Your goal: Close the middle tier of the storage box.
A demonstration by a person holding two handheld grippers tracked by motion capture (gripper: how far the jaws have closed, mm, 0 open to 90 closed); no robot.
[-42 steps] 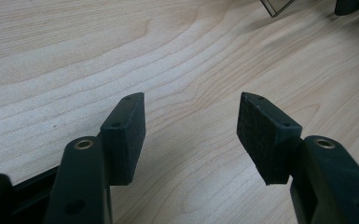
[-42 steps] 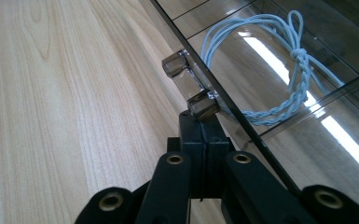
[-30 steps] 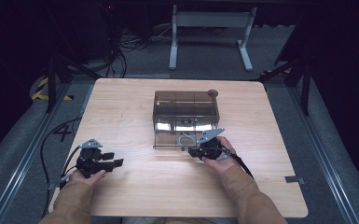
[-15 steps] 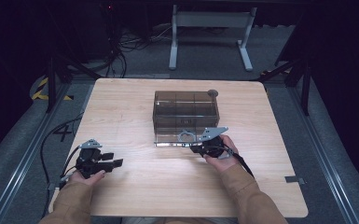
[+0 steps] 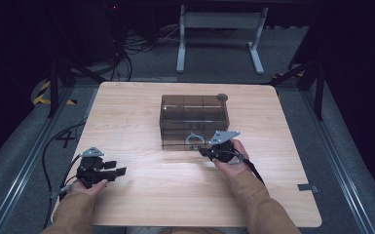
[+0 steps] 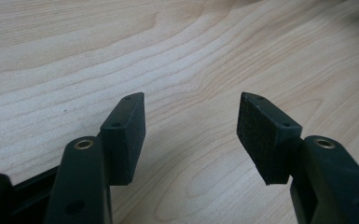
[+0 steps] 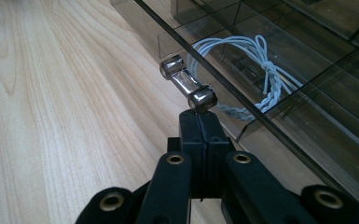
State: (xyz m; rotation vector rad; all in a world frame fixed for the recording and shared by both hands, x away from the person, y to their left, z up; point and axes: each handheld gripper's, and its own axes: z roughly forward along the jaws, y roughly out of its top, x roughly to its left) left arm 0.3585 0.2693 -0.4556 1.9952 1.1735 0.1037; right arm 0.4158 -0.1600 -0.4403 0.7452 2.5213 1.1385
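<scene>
Right gripper view puts our right gripper, jaws pressed together with nothing between them, just short of the drawer handle, whose long axis runs crosswise to the jaws along the smoky box front at mid-table. We keep the left gripper wide, empty and well apart.

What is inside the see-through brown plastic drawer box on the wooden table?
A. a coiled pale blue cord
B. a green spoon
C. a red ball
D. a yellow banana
A: the right gripper view shows a coiled pale blue cord lying behind the clear front of the see-through brown plastic drawer box, just past its shiny handle.
</scene>
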